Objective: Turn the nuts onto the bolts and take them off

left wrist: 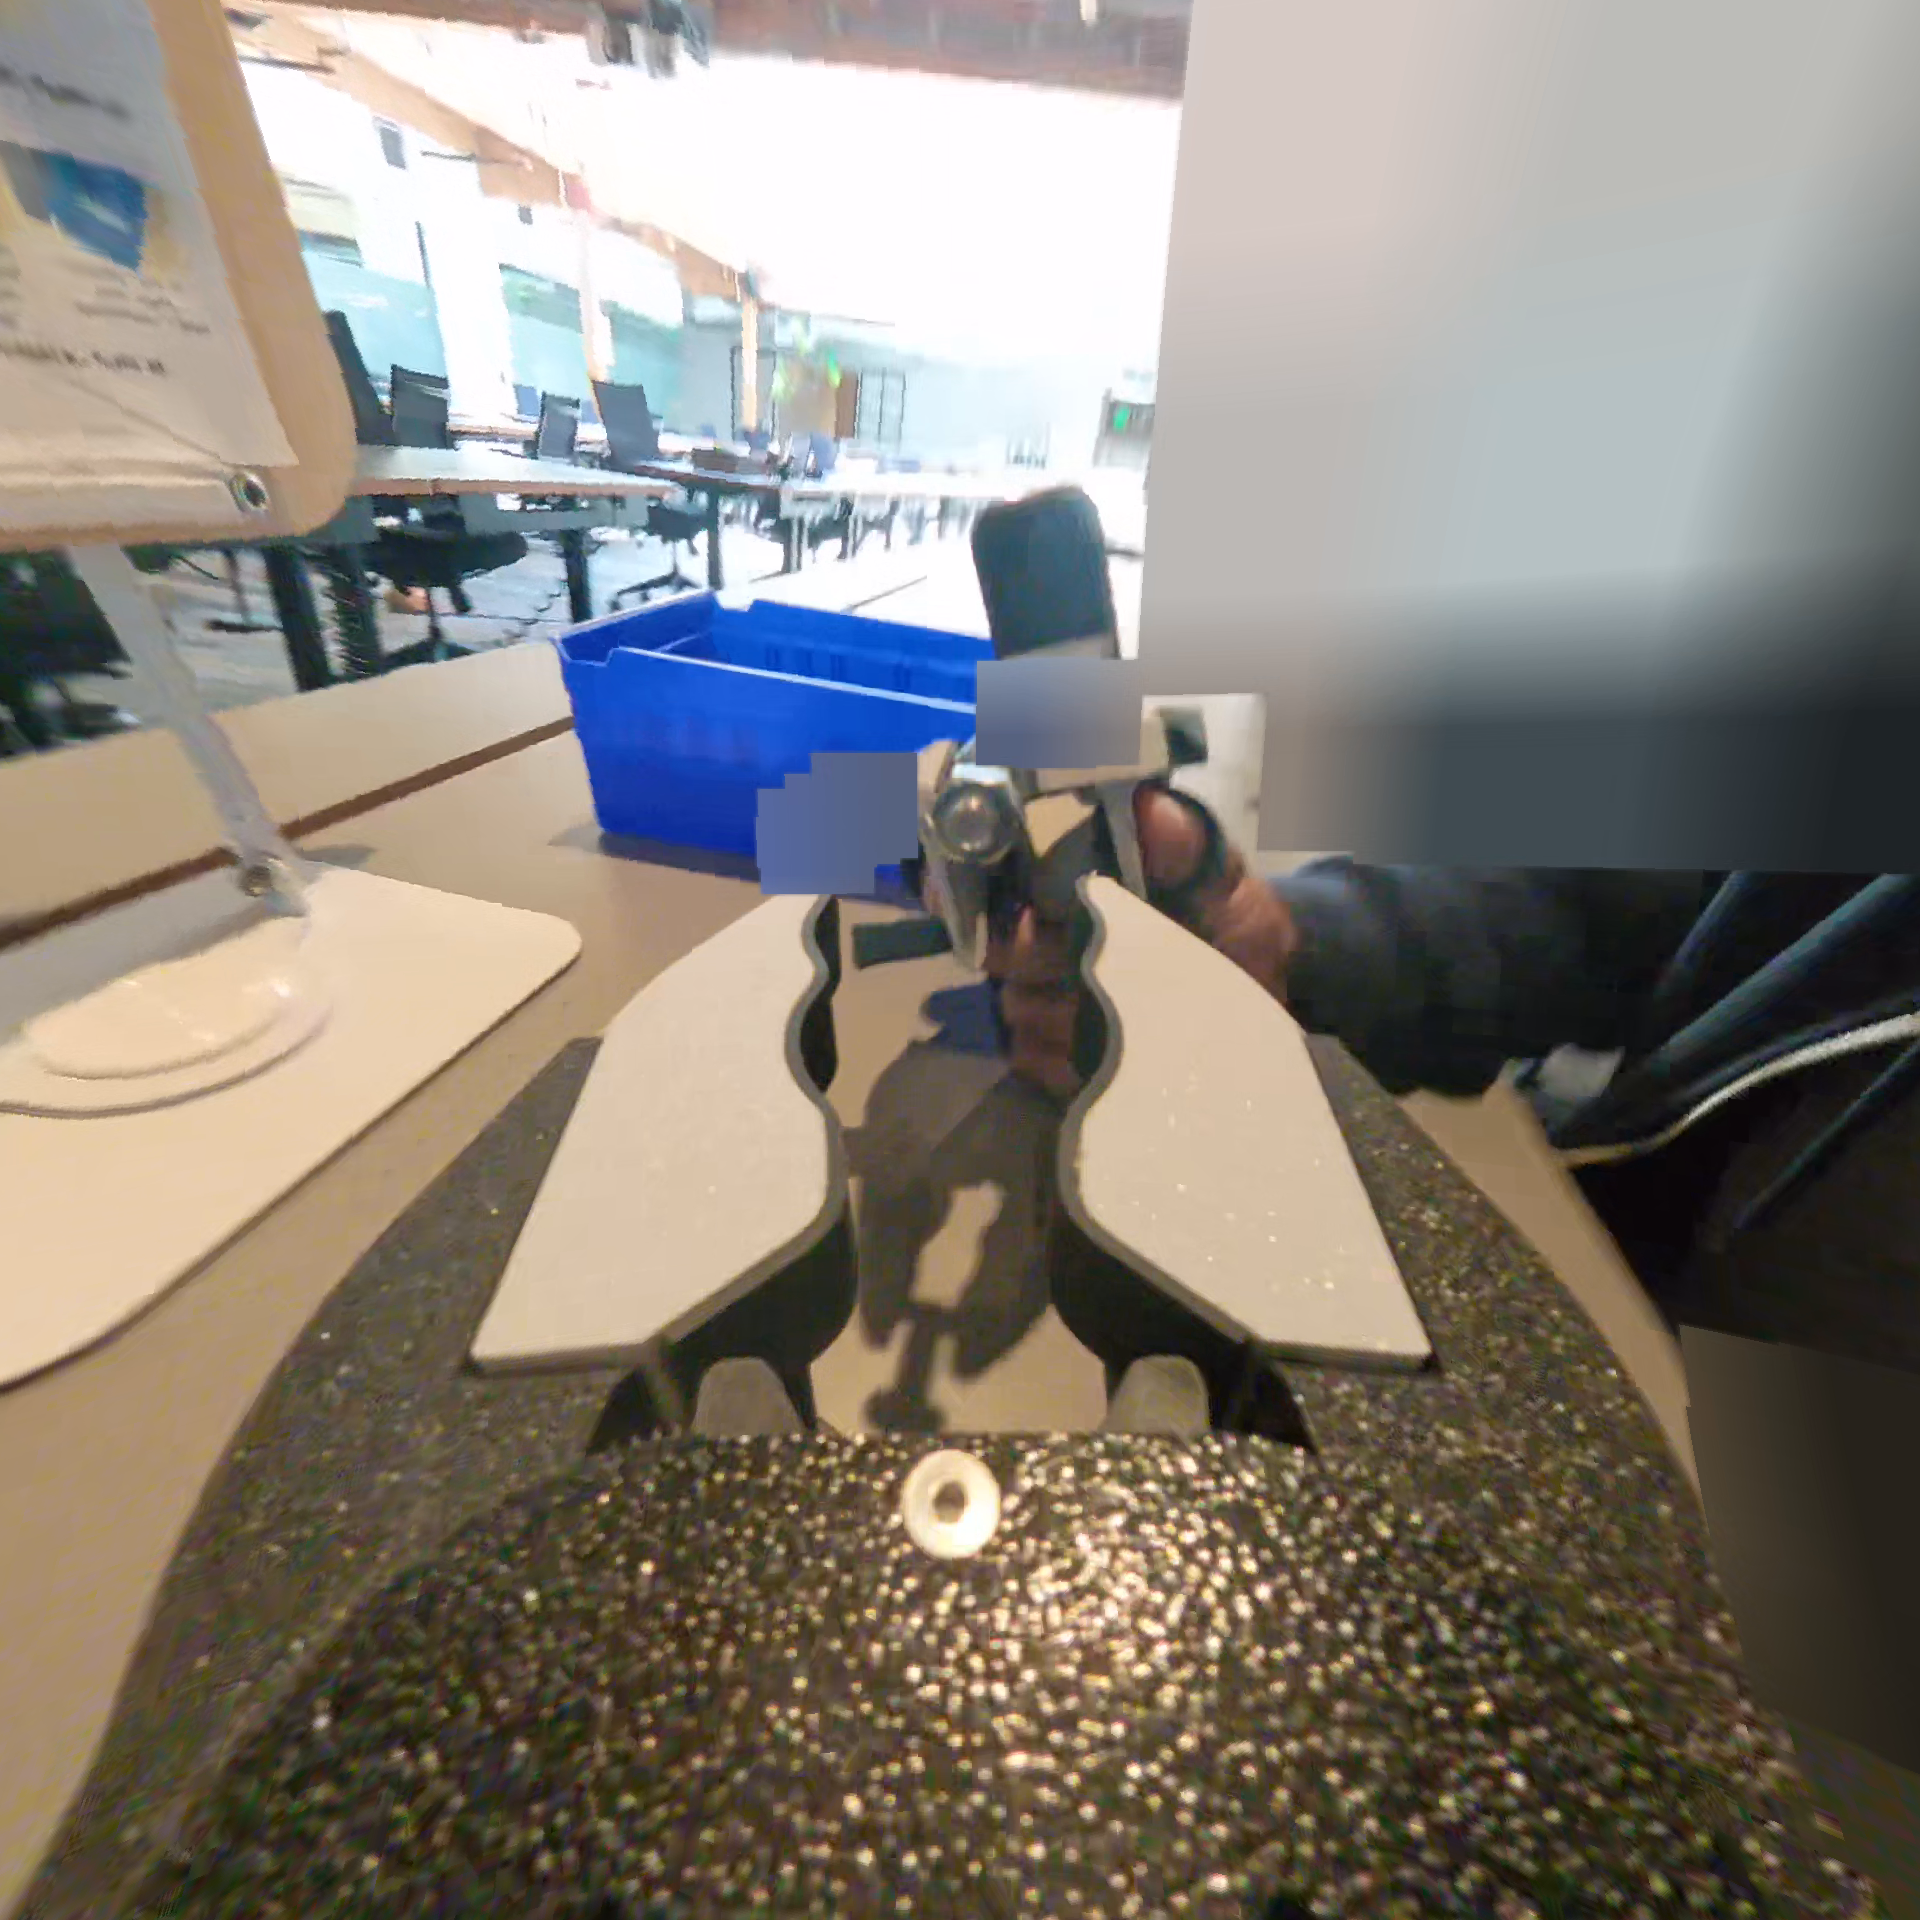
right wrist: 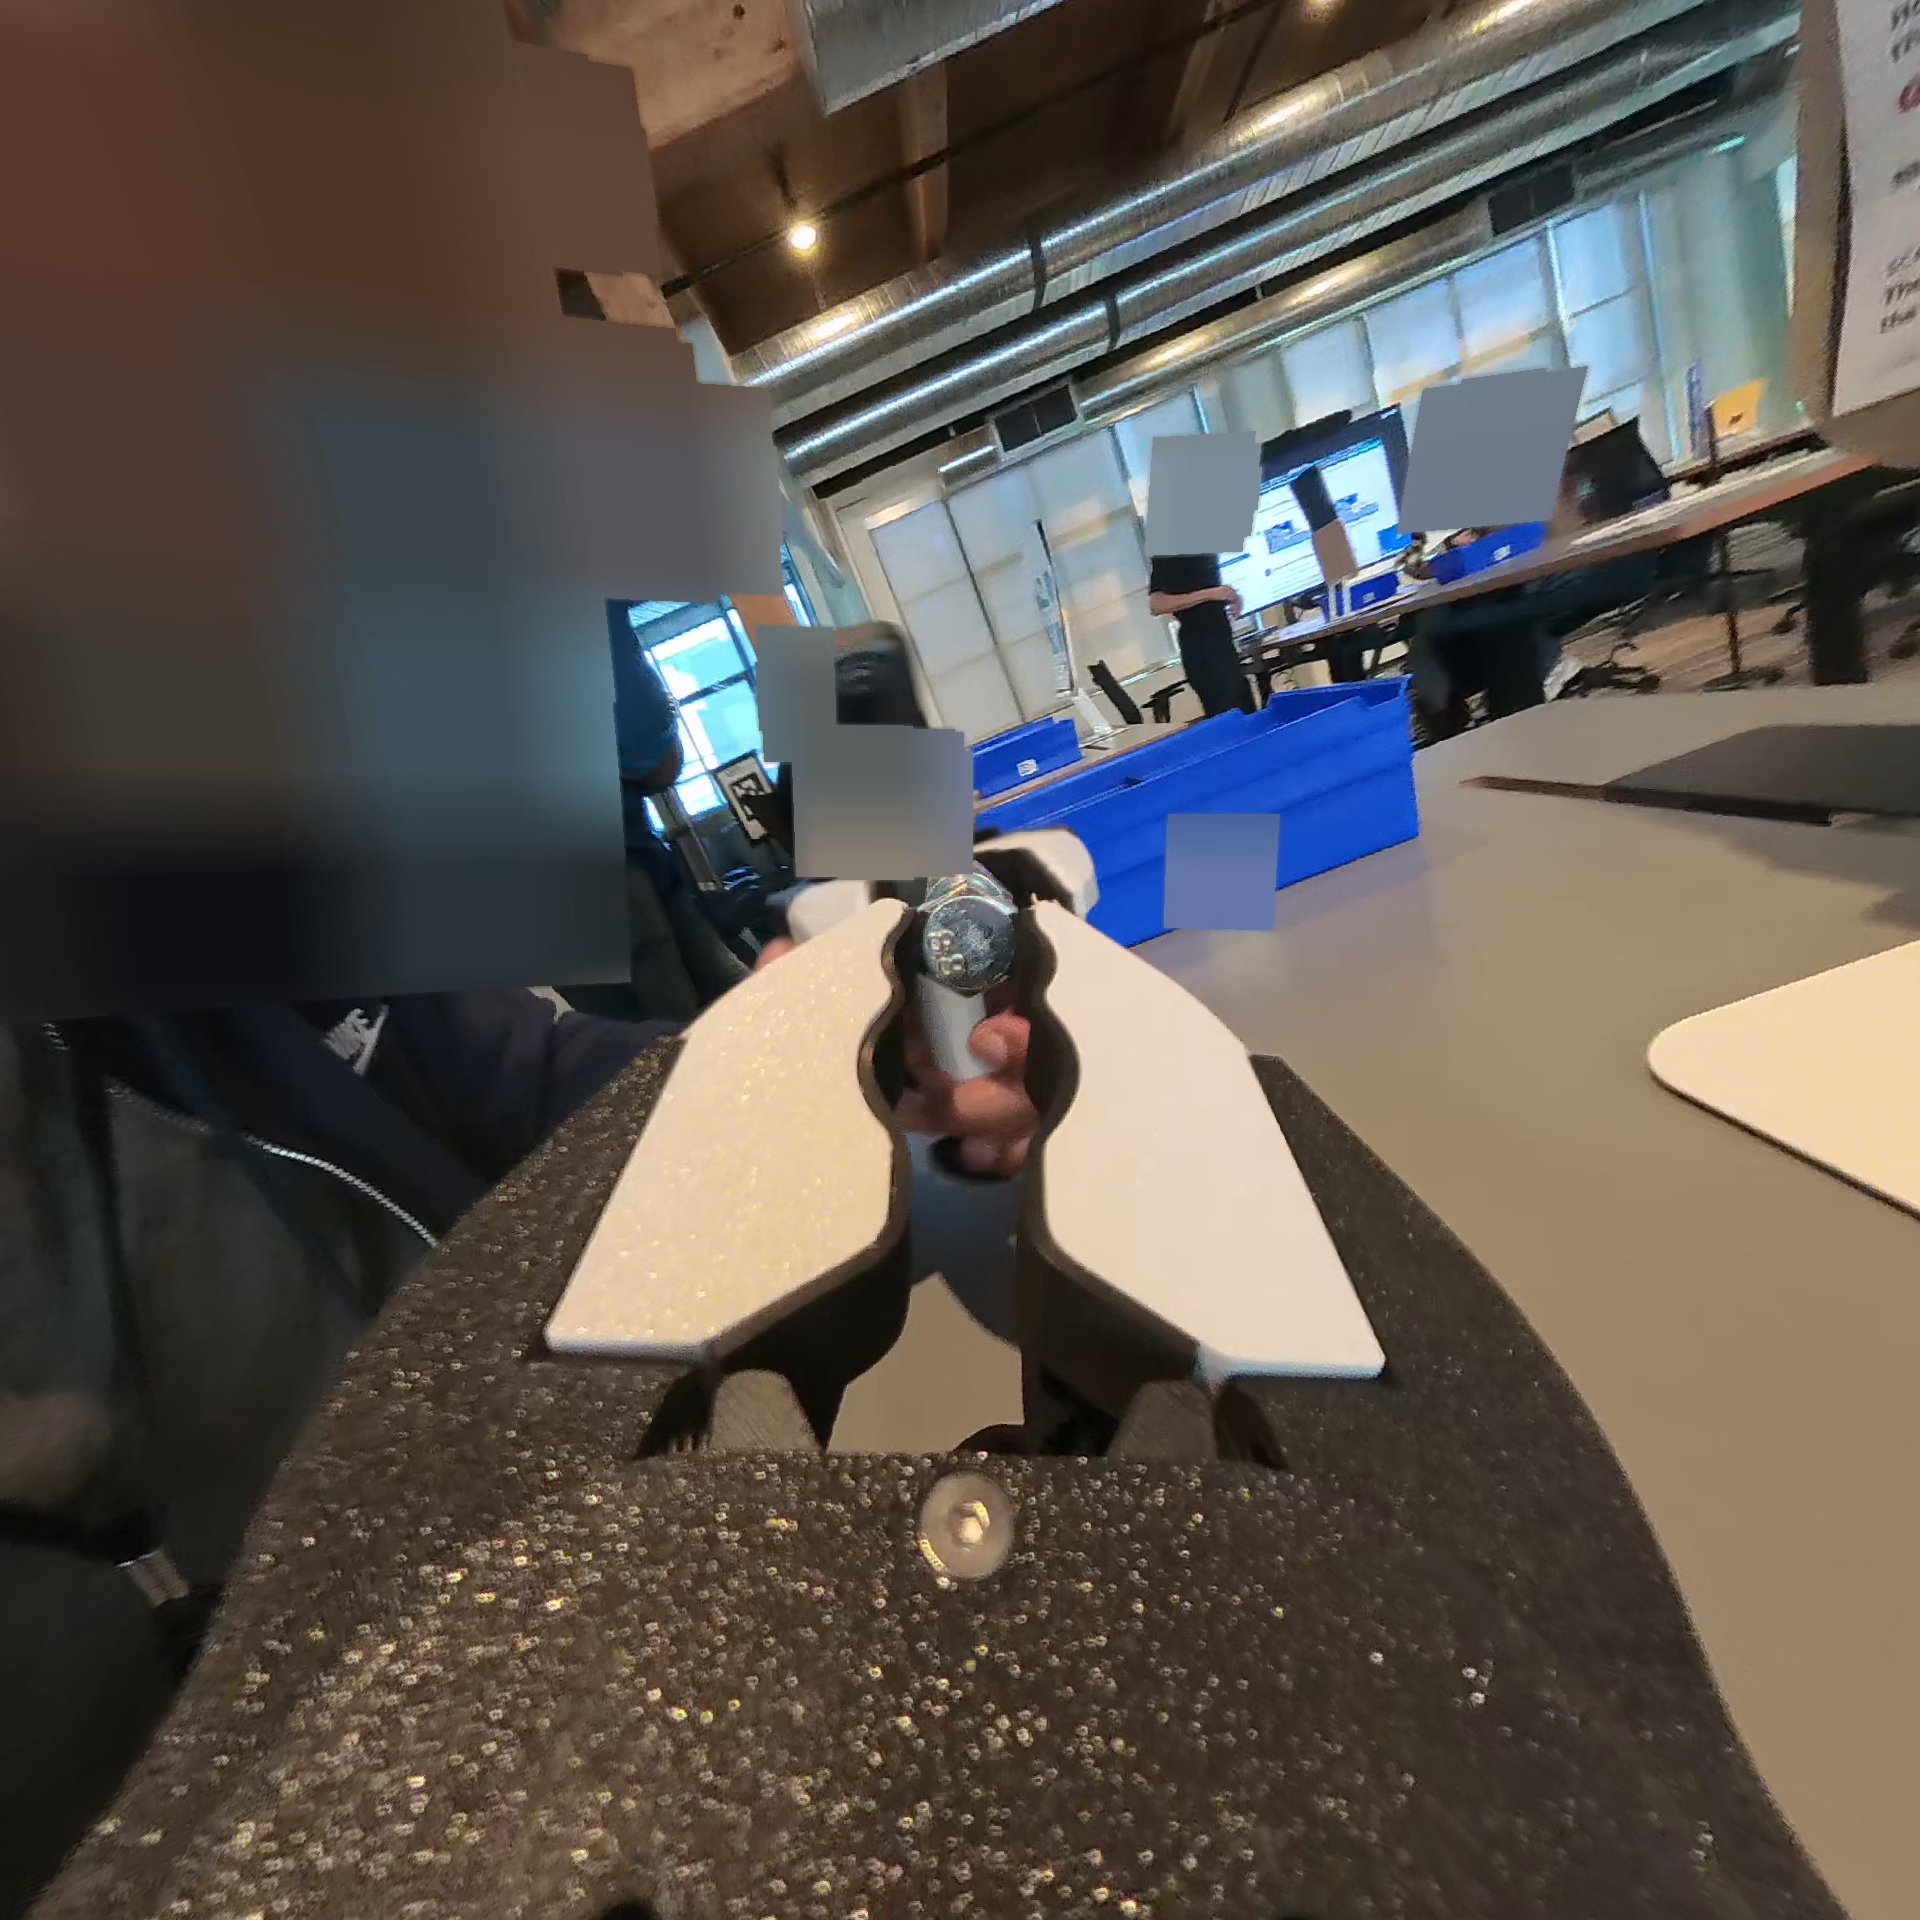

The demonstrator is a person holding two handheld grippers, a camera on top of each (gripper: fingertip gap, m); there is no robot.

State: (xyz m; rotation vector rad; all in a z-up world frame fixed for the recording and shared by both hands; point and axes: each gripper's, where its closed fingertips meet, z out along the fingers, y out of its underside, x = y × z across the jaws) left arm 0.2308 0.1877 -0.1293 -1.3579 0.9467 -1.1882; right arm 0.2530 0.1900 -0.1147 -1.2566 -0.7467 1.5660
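The right tool (right wrist: 968, 961) grips the hex head of a bright steel bolt (right wrist: 966, 943) between the tips of its white fingers, the shank pointing away toward the left tool (right wrist: 1023, 868), which faces it close ahead. In the left wrist view the left tool (left wrist: 956, 914) has its jaws parted with nothing between them; the bolt's threaded end, carrying what looks like a steel nut (left wrist: 968, 826), sits just beyond its tips, held out by the right tool (left wrist: 1023, 831).

To do this step well, the left tool should likely close squarely on the nut's flats and keep its axis in line with the shank, while the right tool holds the head firm against twisting.

Both tools are held up off the grey bench (right wrist: 1455, 1039), tips almost meeting; a hand (left wrist: 1184, 862) wraps the right tool's grip. A blue plastic bin (left wrist: 748, 717) stands behind them.
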